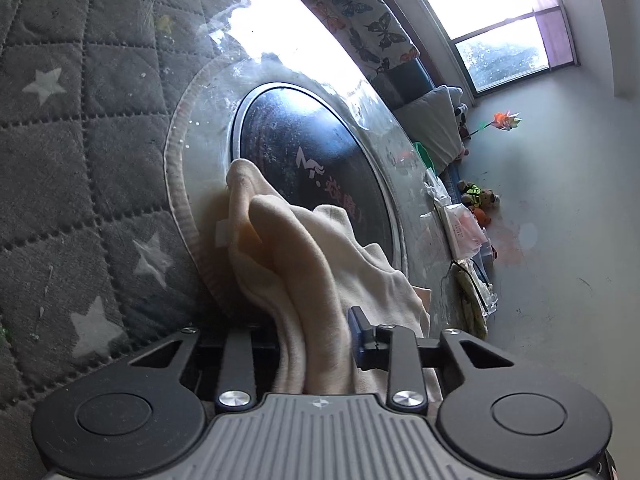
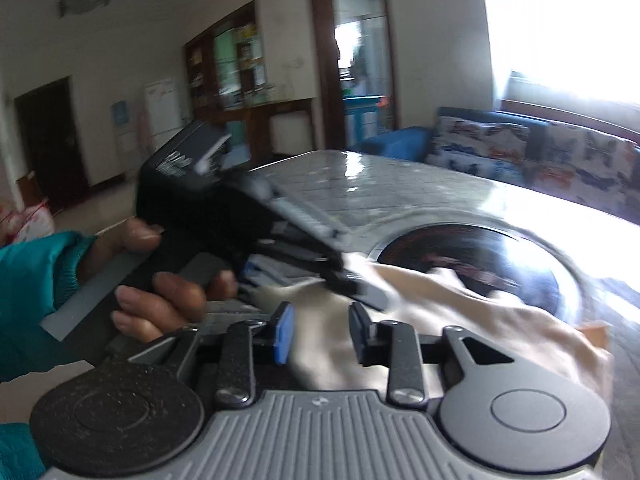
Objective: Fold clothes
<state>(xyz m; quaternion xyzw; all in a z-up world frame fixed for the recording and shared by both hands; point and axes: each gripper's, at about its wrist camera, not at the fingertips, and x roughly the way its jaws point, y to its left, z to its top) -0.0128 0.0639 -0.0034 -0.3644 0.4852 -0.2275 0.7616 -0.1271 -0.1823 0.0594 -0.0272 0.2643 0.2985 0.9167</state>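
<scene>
Left wrist view is showing the cream garment (image 1: 320,264) bunched in thick folds on the round glass-topped table (image 1: 404,168), lying partly over the table's dark centre disc (image 1: 316,160). A wad of the cloth is running back between the fingers of the left gripper (image 1: 316,344), which are sitting narrow and pressing on it, so this one is gripping the garment. The quilted grey star-patterned cover (image 1: 80,160) is lying to the left of the table, and a sofa with butterfly cushions (image 1: 368,20) is standing beyond, under a window (image 1: 500,56).

In the right wrist view the same garment (image 2: 460,320) is spreading across the table edge in front of the right gripper (image 2: 320,332). Its fingers are standing partly apart with cloth lying between and beneath them; the pads are not visibly pressing on it. Just ahead, a hand (image 2: 160,280) in a teal sleeve (image 2: 36,280) is holding the other gripper's handle, blurred.
</scene>
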